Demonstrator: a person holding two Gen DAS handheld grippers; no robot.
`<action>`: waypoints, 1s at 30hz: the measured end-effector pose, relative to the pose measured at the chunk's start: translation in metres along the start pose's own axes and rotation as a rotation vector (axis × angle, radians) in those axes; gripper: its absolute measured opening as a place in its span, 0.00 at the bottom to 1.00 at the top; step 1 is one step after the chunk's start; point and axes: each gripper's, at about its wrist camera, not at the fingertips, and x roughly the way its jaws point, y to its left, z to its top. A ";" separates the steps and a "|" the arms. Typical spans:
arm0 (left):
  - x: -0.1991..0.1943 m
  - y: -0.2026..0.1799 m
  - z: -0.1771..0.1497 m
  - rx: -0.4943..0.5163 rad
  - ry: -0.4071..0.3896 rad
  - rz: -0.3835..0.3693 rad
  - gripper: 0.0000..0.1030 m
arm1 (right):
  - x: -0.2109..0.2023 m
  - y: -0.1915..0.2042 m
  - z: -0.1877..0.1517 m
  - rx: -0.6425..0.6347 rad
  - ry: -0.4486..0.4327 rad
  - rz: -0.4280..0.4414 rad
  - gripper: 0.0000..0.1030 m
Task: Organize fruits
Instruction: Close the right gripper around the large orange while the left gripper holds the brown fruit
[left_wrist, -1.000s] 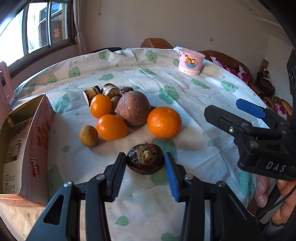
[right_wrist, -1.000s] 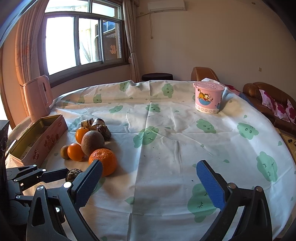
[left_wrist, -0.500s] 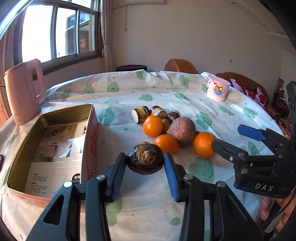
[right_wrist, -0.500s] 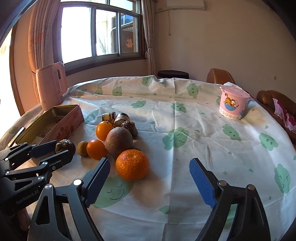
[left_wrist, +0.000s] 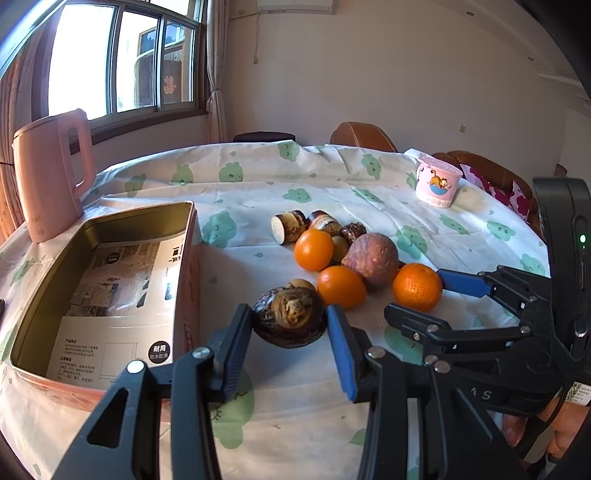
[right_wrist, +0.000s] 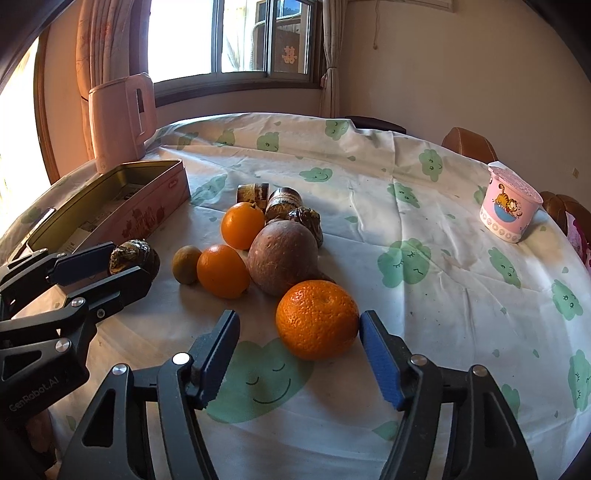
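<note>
The left gripper (left_wrist: 290, 325) is pinching a wrinkly dark round fruit (left_wrist: 290, 320) just beside the open tin box (left_wrist: 110, 266) – swung closer since before – while the right gripper (right_wrist: 297, 341), stamped "GenRobot.AI" style, is sitting spread around a pebbly orange (right_wrist: 317, 319), one pad touching.

From my remote station I see: round table under white tablecloth (left_wrist: 332, 177) printed with green smiling clouds. Plain cream wall (left_wrist: 388, 74) behind. Wood-framed sliding window (left_wrist: 122, 62) at left, daylight strong (panes overexposed), red paper cutout on glass. Pale curtain (left_wrist: 216, 74) tied back beside frame. Brown leather chair (left_wrist: 362, 134) at far edge; air conditioner (left_wrist: 295, 5) high on wall.
</note>
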 end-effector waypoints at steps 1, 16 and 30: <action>0.000 0.000 0.000 0.000 0.000 0.000 0.43 | 0.002 0.000 0.000 -0.002 0.010 -0.004 0.65; -0.004 0.000 0.000 -0.005 -0.022 0.001 0.43 | 0.000 -0.002 -0.001 0.013 0.000 0.018 0.46; -0.011 -0.003 -0.003 0.022 -0.087 0.023 0.43 | -0.017 0.002 -0.005 0.007 -0.109 0.003 0.46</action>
